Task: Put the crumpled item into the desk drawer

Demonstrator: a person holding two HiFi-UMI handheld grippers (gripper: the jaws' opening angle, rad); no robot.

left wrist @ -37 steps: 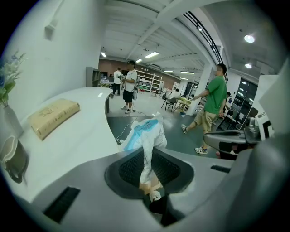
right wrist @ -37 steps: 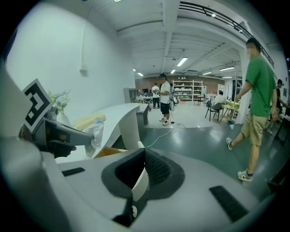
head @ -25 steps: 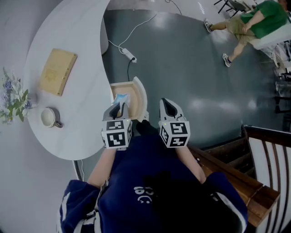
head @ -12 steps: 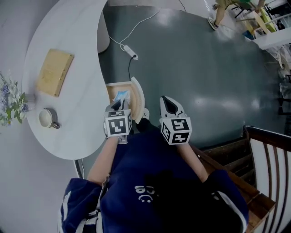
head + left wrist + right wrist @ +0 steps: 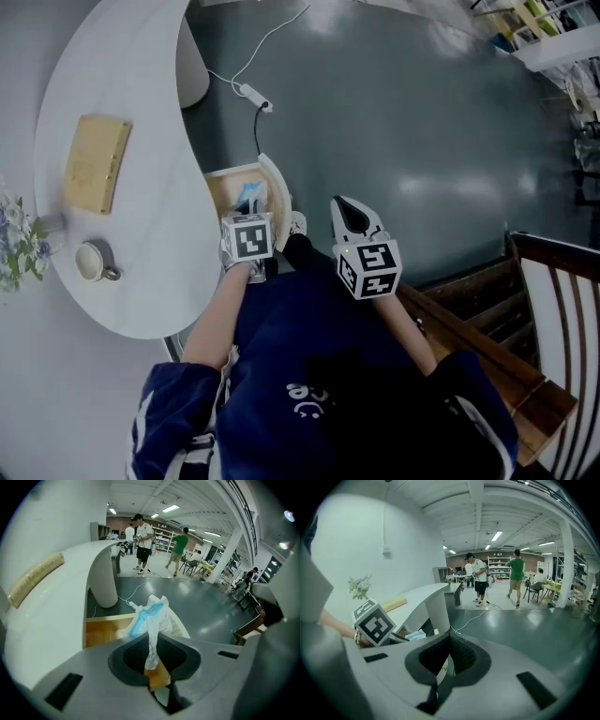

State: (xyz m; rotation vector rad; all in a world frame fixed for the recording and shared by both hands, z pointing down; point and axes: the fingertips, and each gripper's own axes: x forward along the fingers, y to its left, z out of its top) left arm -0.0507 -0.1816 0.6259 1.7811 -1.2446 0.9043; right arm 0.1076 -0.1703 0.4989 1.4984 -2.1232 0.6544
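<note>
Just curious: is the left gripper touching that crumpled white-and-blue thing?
Touching. In the left gripper view, the left gripper pinches the crumpled item between its jaws.

We count one table (image 5: 141, 187), one drawer (image 5: 223, 185), one crumpled item (image 5: 152, 616), one cup (image 5: 92, 261), one tan block (image 5: 96, 175), one flower bunch (image 5: 14, 253), one power strip (image 5: 253, 94), and two grippers: left gripper (image 5: 247, 210), right gripper (image 5: 345, 211).

Glossy grey floor (image 5: 422, 141) under ceiling strip lights (image 5: 497, 536), white wall (image 5: 361, 541) alongside

Nothing reads clearly: the white print (image 5: 307, 398) on the dark blue shirt (image 5: 291, 323) is too blurred to make out.
</note>
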